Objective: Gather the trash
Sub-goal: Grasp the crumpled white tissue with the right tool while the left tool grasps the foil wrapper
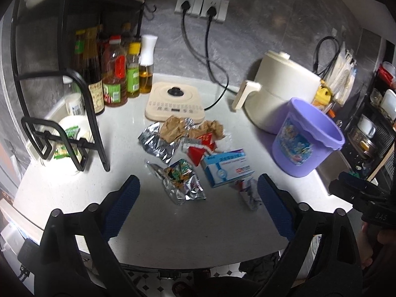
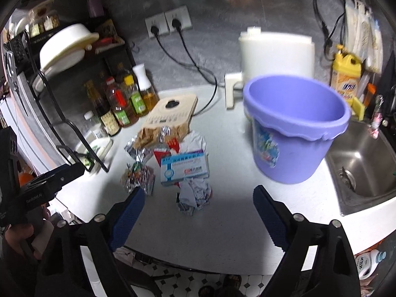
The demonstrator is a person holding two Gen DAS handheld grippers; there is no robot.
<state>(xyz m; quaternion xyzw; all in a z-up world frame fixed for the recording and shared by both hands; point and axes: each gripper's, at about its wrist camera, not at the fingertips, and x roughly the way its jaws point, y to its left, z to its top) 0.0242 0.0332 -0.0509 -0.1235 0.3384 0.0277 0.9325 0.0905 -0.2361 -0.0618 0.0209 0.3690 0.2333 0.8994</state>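
Note:
Trash lies heaped on the white counter: a blue-and-white medicine box (image 1: 226, 167) (image 2: 184, 167), a foil snack wrapper (image 1: 183, 183) (image 2: 137, 175), a silver foil bag (image 1: 157, 142), brown crumpled paper (image 1: 173, 128), a red carton piece (image 1: 198, 152) and a crumpled white wrapper (image 1: 248, 193) (image 2: 195, 194). A purple bucket (image 1: 307, 136) (image 2: 294, 126) stands to the right of the heap. My left gripper (image 1: 198, 205) is open and empty, in front of the foil wrapper. My right gripper (image 2: 198, 212) is open and empty, just before the crumpled white wrapper.
A cream induction cooker (image 1: 177, 101) sits behind the heap. Sauce bottles (image 1: 116, 74) and a black wire rack (image 1: 74, 113) stand at the left. A white appliance (image 1: 279, 86) is behind the bucket. A steel sink (image 2: 363, 163) lies at the right.

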